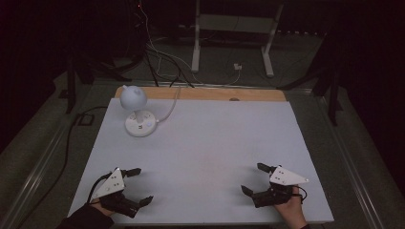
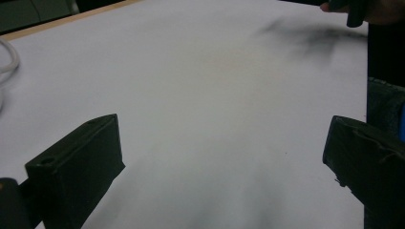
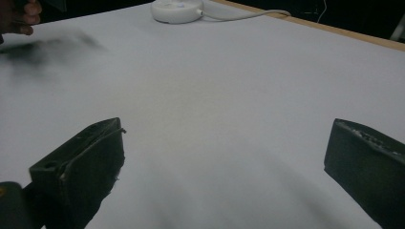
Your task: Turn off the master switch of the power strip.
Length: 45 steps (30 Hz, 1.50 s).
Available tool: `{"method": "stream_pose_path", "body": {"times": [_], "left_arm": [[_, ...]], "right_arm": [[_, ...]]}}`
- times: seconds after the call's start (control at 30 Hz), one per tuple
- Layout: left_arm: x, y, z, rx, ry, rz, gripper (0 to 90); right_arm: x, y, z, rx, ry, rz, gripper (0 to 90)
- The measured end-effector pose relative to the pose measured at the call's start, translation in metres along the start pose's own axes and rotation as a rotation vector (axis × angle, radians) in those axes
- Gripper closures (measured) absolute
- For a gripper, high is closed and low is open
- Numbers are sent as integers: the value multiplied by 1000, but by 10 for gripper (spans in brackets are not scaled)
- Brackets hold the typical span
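Item: white desk lamp [image 1: 136, 112], standing at the table's [image 1: 215, 143] 11 o'clock corner, well apart from both claws.

Left gripper [image 1: 139, 186]: near edge, 7 o'clock; jaws spread wide, nothing between them, bare tabletop beneath. The lamp lies toward its 12 o'clock.

Right gripper [image 1: 254, 178]: near edge, 5 o'clock; jaws equally wide, holding nothing. The lamp lies toward its 10 o'clock.

Materials: lamp has a smooth rounded head, short stem and flat round base [image 3: 177, 10], with a white cord [image 3: 248, 15] trailing toward the far edge. Table matte pale, wooden strip along the far side. Jaws black, blocky.

Obscured: room beyond is dark; floor cables hard to make out; lamp head cut off in the right gripper view.
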State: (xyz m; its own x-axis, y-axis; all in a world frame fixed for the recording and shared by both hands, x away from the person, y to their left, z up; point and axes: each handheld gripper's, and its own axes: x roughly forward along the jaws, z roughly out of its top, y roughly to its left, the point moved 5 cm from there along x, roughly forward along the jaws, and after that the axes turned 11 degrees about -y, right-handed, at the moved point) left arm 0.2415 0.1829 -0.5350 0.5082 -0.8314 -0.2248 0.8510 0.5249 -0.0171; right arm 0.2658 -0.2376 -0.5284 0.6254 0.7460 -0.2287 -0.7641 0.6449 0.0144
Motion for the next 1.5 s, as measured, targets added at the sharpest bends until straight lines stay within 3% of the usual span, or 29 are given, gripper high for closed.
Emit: {"method": "stream_pose_path", "body": {"times": [0.53,0.9,1.5], "left_arm": [[0,1,-1,-6,10,3,4],[1,-1,-2,7,27,-2,3],[5,-12,-2,22,56,-56,3]], "right_arm": [[1,2,-3,8,18,6,0],[2,4,-5,-17,31,-14,0],[0,5,1,-32,16,-24,0]]}}
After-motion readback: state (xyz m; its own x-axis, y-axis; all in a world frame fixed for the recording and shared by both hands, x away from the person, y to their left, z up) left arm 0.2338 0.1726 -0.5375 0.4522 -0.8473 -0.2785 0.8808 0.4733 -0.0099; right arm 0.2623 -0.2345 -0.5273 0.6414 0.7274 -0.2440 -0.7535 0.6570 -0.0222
